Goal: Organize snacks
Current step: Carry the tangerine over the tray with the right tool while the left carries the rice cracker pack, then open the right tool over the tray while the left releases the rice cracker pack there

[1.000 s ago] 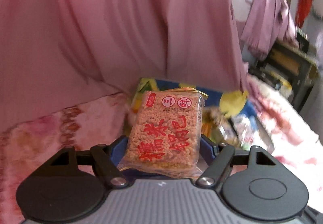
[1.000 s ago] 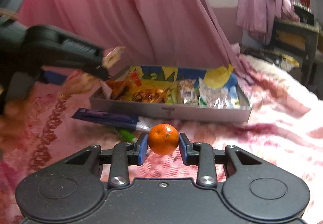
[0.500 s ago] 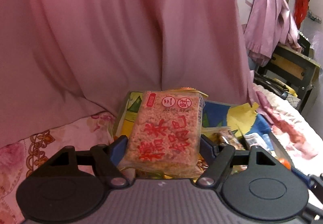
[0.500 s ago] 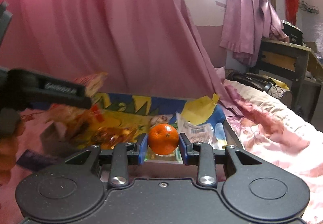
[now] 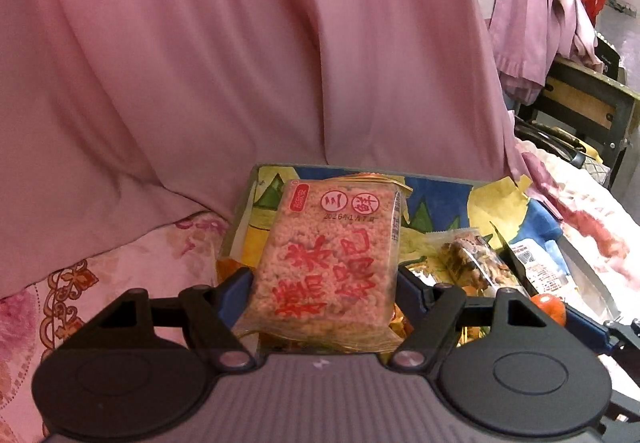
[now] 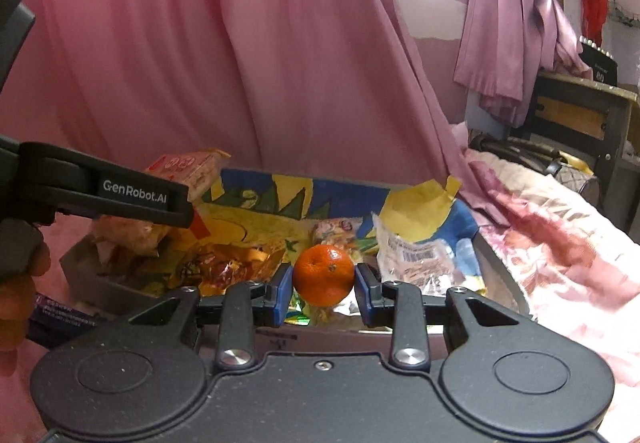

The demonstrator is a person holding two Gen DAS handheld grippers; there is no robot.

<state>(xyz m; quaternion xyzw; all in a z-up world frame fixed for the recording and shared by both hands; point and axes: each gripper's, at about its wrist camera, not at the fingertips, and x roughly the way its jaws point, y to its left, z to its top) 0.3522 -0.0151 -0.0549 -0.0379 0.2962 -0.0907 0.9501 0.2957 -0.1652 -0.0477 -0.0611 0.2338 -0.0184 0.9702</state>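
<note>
Gripping rice cracker pack (image 5: 326,259), tangerine (image 6: 324,275) elsewhere

The right gripper (image 6: 323,293) clamps an orange (image 6: 323,275); a snack box (image 6: 500,267) lies just ahead, the left gripper (image 6: 120,199) to its left.

Snack packets (image 6: 416,263) crowd the box (image 6: 500,267) floor (barely a gap) — pink curtain (image 6: 240,63) walls off behind.

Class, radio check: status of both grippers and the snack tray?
Left gripper shut on clear-wrapped rice cracker. Right gripper shut on orange mandarin. Both above crowded grey tray.
</note>
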